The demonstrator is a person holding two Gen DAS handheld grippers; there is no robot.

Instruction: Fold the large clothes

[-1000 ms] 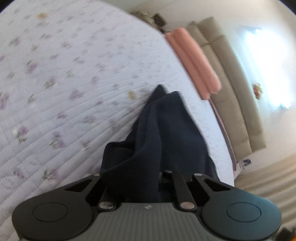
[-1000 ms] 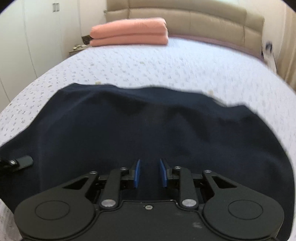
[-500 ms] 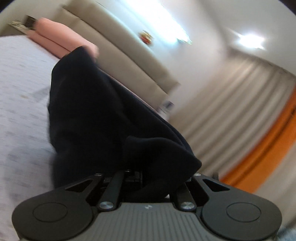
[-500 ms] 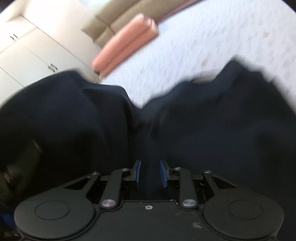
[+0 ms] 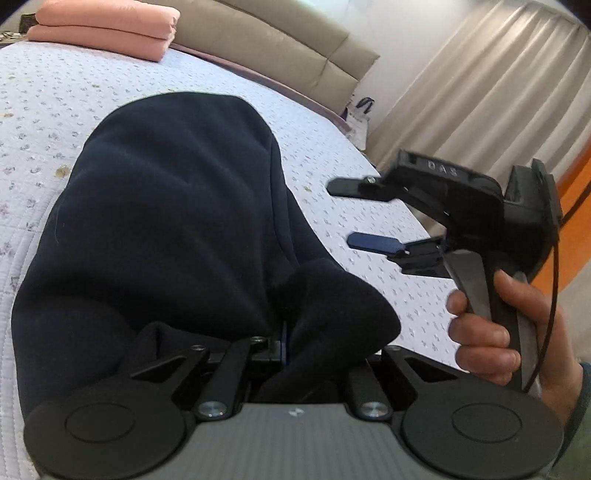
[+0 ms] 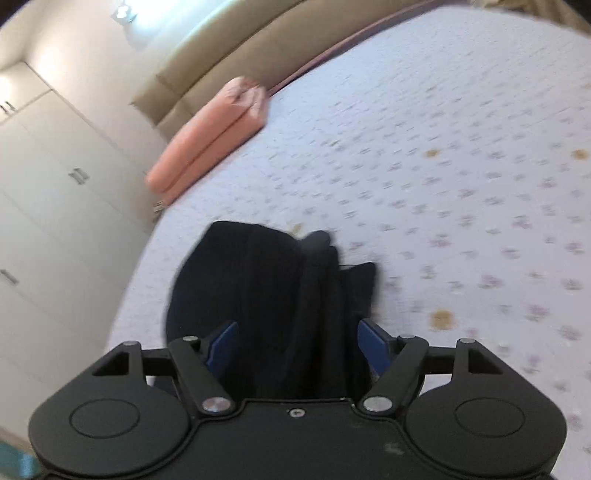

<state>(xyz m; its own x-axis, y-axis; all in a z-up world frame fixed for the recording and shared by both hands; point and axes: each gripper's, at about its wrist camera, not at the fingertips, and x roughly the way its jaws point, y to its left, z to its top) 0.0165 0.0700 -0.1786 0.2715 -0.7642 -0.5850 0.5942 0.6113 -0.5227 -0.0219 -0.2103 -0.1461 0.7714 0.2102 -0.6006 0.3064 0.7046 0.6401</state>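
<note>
A dark navy garment (image 5: 166, 229) is seen bunched on the quilted bed (image 5: 44, 110), lying from about 6 o'clock up toward 11 o'clock in the left wrist view. Its near edge is clamped in the left gripper (image 5: 284, 343), whose jaws are drawn together on a fold of the cloth, with fabric spilling over both sides of the fingers.

The right gripper (image 5: 351, 214) is seen at 3 o'clock in that view, held by a hand (image 5: 495, 325), just beside the garment but clear of it. Its jaws have just been opening and now stand wide apart; in the right wrist view the garment (image 6: 273, 295) appears between and beyond the two blue pads (image 6: 221, 343), yet neither pad is pressed on it. A folded pink blanket (image 5: 107, 26) is stacked at 11 o'clock by the headboard (image 5: 280, 44), well apart from the work.

The step in hand is judged to be the close of one fold: a side has been released by the right gripper while the other side is held by the left. The garment looks rumpled, not flat. Next, a fresh edge would need to be found and gripped by the right gripper, and the cloth would probably have to be drawn taut and laid smooth before a further fold is made.
</note>
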